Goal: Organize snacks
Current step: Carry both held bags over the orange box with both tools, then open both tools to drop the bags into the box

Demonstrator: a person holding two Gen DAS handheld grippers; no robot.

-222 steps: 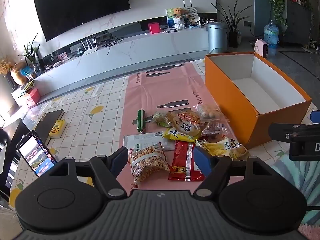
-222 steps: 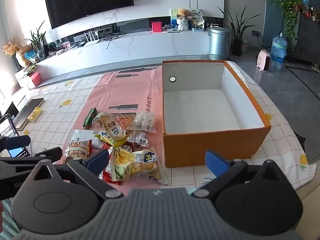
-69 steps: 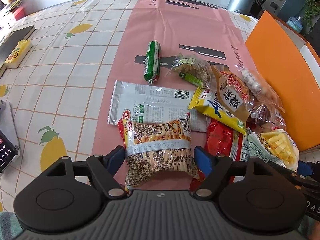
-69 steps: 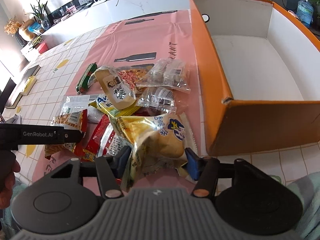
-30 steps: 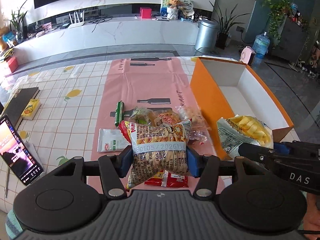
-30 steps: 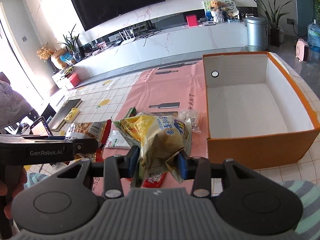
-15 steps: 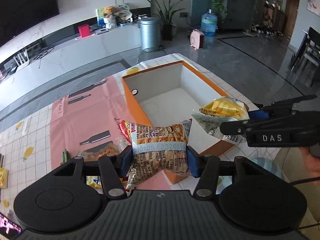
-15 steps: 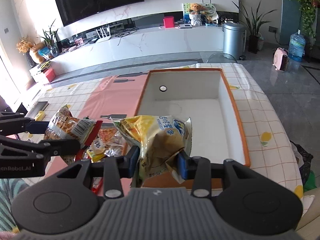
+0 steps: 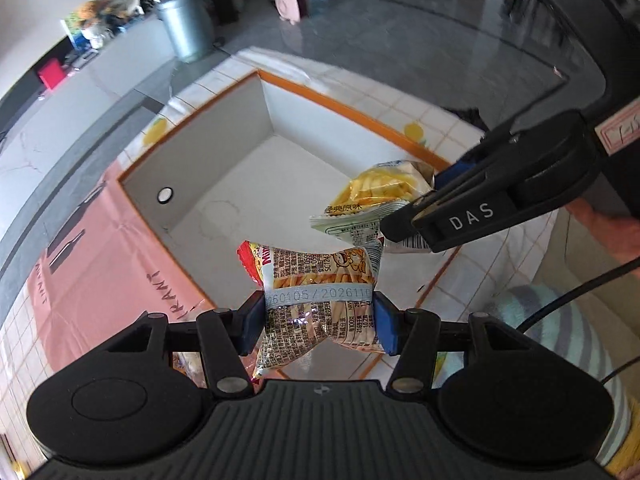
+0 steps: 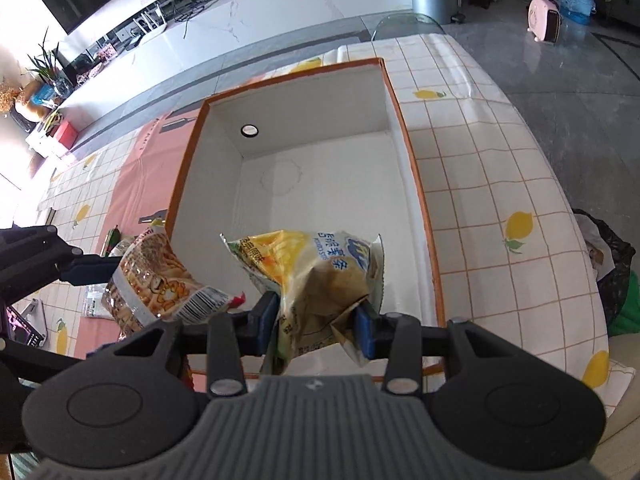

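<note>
Left wrist view: your left claw (image 9: 320,316) is clamped on the snack-stick packet (image 9: 320,280), its blue pads (image 9: 385,328) pressing both sides at the band with the printed date, and the packet hangs above the near end of the orange box (image 9: 352,116). Your right claw (image 9: 424,200) reaches in from the right side of this view, clamped on the yellow chip bag (image 9: 376,192), which hangs over the box's white interior close to its right wall; part of your hand (image 9: 608,224) shows behind it. The two packets are just beside each other, and you cannot tell whether they touch. In the right wrist view the right claw (image 10: 316,320) pinches the crumpled chip bag (image 10: 316,268) between its blue pads (image 10: 365,334), held over the near part of the box (image 10: 416,184), while the left claw (image 10: 92,268) and its packet (image 10: 160,284) sit over the box's left wall near its near corner. The box stands open on the surface (image 10: 480,152), which is covered with a lemon-print cloth, its left wall along the edge of the pink mat (image 10: 136,176). More snacks (image 10: 116,240) lie on that mat left of the box.
</note>
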